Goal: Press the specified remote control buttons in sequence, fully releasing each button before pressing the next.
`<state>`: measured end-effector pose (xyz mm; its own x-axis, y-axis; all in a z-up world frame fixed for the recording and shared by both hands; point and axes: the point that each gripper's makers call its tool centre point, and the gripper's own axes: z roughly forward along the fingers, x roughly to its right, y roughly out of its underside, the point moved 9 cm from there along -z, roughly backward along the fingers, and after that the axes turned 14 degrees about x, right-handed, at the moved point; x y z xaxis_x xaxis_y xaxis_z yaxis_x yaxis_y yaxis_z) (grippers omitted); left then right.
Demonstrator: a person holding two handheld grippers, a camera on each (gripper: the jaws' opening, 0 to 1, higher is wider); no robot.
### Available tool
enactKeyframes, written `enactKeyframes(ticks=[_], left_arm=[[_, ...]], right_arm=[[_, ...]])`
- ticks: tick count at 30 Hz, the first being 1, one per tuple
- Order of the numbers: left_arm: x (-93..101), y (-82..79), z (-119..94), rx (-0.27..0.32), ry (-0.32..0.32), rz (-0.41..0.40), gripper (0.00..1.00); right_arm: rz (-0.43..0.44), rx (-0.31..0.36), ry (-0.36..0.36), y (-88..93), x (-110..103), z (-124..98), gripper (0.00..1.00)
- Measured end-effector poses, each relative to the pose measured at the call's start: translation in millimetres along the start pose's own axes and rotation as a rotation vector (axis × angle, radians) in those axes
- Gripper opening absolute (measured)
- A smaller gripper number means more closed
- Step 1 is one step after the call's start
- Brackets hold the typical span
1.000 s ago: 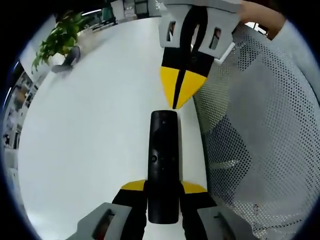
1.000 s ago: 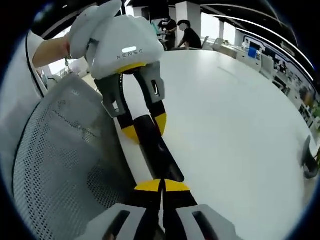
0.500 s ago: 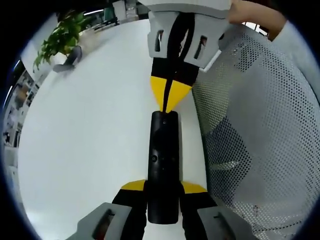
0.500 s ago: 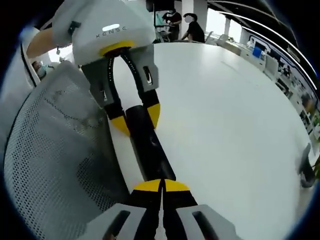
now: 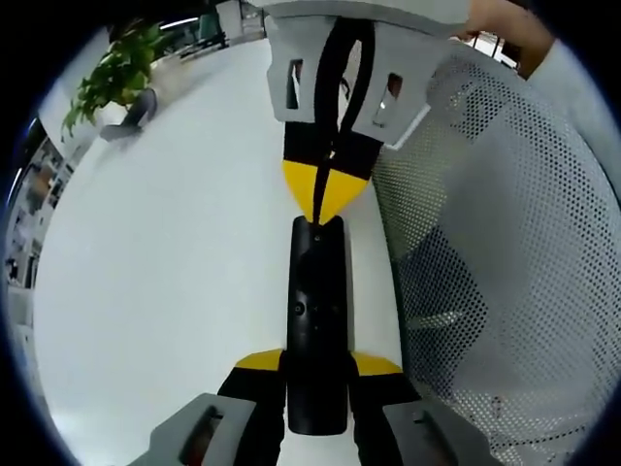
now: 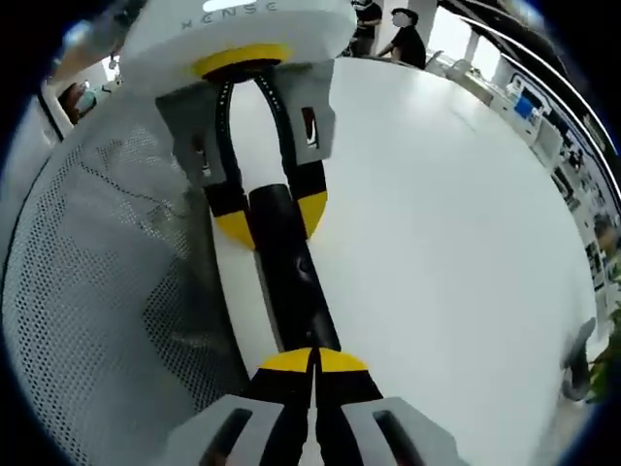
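A long black remote (image 5: 318, 301) lies lengthwise in the left gripper view, over a white table (image 5: 175, 291). My left gripper (image 5: 317, 361) is shut on its near end, with a yellow fingertip on each side. My right gripper (image 5: 325, 206) comes down from the top, jaws shut, and its yellow tips meet the remote's far end. In the right gripper view my right gripper (image 6: 313, 357) is shut at the bottom, tips against the remote (image 6: 296, 282). The left gripper (image 6: 272, 218) clamps the remote's other end higher up.
A grey mesh chair back (image 5: 505, 272) stands close beside the table edge; it also shows as the mesh chair back (image 6: 107, 291). A green potted plant (image 5: 114, 73) sits at the table's far corner. People (image 6: 403, 29) stand far behind the table.
My right gripper has closed in on the remote's far end, from a small gap to touching it. The left gripper has kept its hold on the remote.
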<state>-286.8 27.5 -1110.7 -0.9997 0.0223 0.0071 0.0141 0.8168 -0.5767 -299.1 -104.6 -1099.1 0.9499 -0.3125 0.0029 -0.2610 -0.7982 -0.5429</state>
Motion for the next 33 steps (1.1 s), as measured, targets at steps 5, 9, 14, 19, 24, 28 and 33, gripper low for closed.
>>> enactKeyframes(ticks=[5,9,14,19,24,28,33], left_arm=[[-0.1,0.1,0,0.003,0.001,-0.001,0.24],[-0.3,1.2,0,0.013,-0.001,-0.007,0.24],[-0.1,1.2,0,0.012,-0.001,-0.005,0.24],[-0.2,0.5,0,0.006,-0.001,-0.005,0.24],[-1.0,-1.8,1,-0.016,0.006,-0.005,0.24],[0.4,-1.7,1,-0.019,-0.003,-0.003,0.24],[-0.3,2.2,-1,0.013,-0.003,-0.015,0.24]], right_arm=[[0.108,-0.084,0.044,-8.3,2,5,0.00],[0.242,-0.024,0.051,-2.3,4,2,0.00],[0.246,0.156,0.042,11.6,3,-3,0.00],[0.270,0.272,0.055,23.0,0,-6,0.00],[0.217,0.320,0.053,14.5,-5,-5,0.00],[0.131,0.265,0.048,13.3,-4,-1,0.00],[-0.022,0.230,0.014,10.1,-5,1,0.00]])
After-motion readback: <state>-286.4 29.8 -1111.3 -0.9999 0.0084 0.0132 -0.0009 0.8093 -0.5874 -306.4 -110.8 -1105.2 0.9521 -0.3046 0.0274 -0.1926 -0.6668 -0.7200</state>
